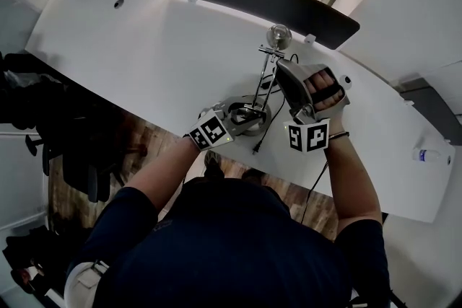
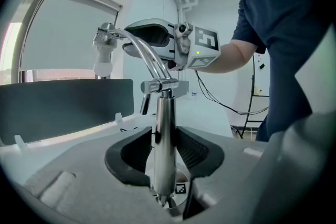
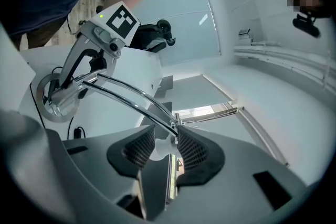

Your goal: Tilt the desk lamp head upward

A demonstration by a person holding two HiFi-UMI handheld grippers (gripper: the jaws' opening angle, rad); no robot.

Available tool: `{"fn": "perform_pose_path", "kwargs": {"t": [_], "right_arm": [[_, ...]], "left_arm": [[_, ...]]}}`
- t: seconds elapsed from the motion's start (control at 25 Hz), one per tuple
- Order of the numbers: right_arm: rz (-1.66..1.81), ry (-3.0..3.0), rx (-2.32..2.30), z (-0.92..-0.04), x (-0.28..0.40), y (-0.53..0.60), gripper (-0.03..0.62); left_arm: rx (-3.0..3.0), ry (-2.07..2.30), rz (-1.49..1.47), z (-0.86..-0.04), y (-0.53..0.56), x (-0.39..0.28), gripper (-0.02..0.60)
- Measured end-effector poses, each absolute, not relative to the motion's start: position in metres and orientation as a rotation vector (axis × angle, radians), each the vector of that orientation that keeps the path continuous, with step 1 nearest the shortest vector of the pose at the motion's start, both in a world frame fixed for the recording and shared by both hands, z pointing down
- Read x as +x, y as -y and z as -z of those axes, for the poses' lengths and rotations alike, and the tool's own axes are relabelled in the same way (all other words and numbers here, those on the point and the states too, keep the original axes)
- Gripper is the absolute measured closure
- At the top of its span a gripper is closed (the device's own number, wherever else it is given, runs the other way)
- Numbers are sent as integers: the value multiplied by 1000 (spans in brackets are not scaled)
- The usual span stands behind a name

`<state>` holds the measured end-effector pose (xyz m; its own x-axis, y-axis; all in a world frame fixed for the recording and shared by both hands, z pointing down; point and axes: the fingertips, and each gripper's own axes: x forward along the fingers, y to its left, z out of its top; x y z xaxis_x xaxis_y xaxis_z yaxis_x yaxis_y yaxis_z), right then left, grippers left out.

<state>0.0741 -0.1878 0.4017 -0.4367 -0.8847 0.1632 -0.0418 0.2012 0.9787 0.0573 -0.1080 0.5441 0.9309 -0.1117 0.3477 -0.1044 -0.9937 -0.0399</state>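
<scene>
Head view: the desk lamp (image 1: 263, 86) is found near the front edge of the desk (image 1: 144, 47), its twin-rod arm running up and away from the person to the lamp head (image 1: 279, 34). That head is placed just ahead of the right gripper (image 3: 165, 140), the nearer one. Its jaws are held wide, and no pressing is evident. The left gripper (image 2: 165, 152) is clamped on the upright post (image 2: 164, 128).

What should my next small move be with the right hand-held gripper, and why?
Probably close the right hand-held gripper on the lamp head. Its jaws stand open with the white bulb showing between them, and the bulb hangs pointing down, so the tilt looks undone. The left hand-held gripper clamps the chrome post, bracing it.
</scene>
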Motion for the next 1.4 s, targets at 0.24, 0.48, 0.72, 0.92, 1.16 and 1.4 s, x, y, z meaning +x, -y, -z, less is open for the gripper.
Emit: {"fn": "perform_pose_path", "kwargs": {"t": [0.24,0.48,0.72,0.92,1.16,1.4], "right_arm": [[1223,1736,929,-406,84,172,470],[865,1959,1170,-414,87,142,470],[527,2174,1315,-415,81,110,493],[247,2322,1396,-415,84,93,536],[78,2501,1379,-401,63,74,565],[-95,2624,1403,-383,55,67,576]], "left_arm": [[-3077,-235,540,-533,110,41,443],[-3163,-399,483,-521,112,16,443],[-3213,-487,359,-486,94,-8,445],[-3194,-481,211,-437,78,0,479],[-3160,-455,100,-384,70,17,509],[-3152,-497,22,-357,66,22,540]]}}
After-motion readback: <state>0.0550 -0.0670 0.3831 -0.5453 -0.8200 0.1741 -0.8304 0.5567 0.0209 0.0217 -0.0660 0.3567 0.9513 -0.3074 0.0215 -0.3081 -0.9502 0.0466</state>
